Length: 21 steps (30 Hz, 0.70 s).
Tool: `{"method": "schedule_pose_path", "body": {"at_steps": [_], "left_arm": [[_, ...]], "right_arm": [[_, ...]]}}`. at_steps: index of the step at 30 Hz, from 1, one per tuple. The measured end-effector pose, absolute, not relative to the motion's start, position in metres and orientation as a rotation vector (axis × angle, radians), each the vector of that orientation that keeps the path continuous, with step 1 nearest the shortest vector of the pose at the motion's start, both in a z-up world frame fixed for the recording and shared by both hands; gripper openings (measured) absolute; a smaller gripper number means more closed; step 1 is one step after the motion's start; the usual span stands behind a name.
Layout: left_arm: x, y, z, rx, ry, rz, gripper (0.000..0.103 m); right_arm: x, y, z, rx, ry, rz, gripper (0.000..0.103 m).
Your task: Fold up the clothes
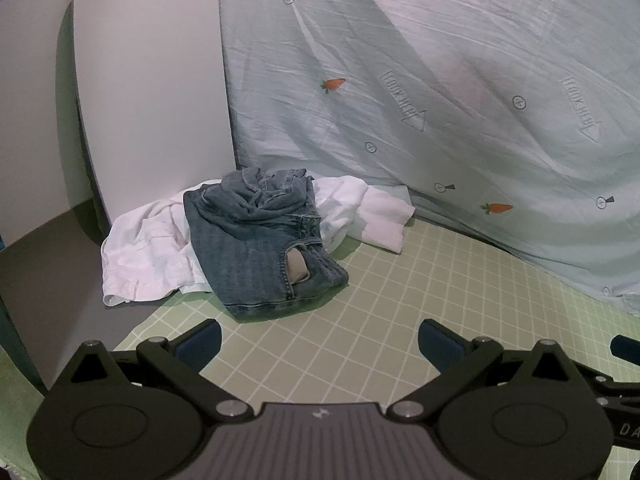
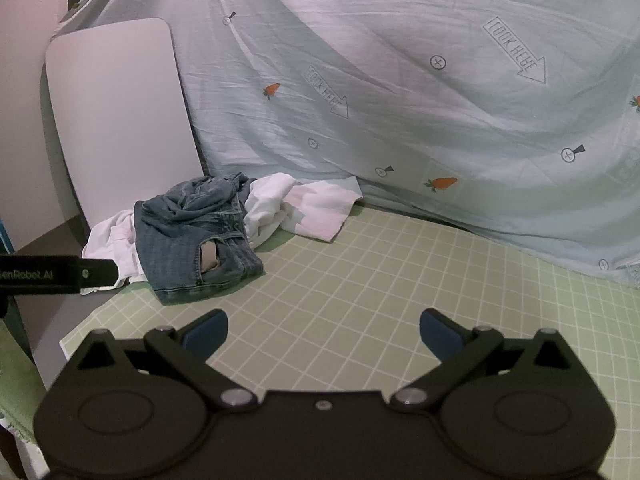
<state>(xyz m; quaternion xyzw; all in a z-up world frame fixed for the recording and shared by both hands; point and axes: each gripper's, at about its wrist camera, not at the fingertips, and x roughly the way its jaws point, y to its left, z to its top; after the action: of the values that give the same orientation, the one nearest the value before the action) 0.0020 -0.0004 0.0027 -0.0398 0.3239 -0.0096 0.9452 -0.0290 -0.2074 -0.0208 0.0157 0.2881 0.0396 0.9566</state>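
**Inspector:** While both tools hang short of the pile, I record the left gripper (image 1: 320, 344) with jaws fully spread and nothing between them; the right gripper (image 2: 322, 334) is the same, wide and empty, over bare green grid mat (image 2: 360, 280).

**Assistant:** And the clothes?

**Inspector:** Further back, at the mat's far left corner: crumpled jeans (image 1: 260, 248) lying on top of a white garment (image 1: 140, 252), beside a white board (image 1: 148, 92) and against the hanging printed sheet (image 1: 440, 80).

**Assistant:** Recommended approach?

**Inspector:** In my judgement, take the jeans first. Pinch the waistband at two separated points, lift clear of the white cloth, and spread them on the open mat before folding.
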Motion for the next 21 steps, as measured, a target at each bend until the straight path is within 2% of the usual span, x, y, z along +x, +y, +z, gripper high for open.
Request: {"method": "schedule_pose_path", "body": {"at_steps": [21], "left_arm": [[0.0011,-0.0016,0.0005,-0.06,0.655,-0.006,0.103]], "right_arm": [[-0.0268,-0.2114,-0.0216,0.041,0.59,0.083,0.103]]}}
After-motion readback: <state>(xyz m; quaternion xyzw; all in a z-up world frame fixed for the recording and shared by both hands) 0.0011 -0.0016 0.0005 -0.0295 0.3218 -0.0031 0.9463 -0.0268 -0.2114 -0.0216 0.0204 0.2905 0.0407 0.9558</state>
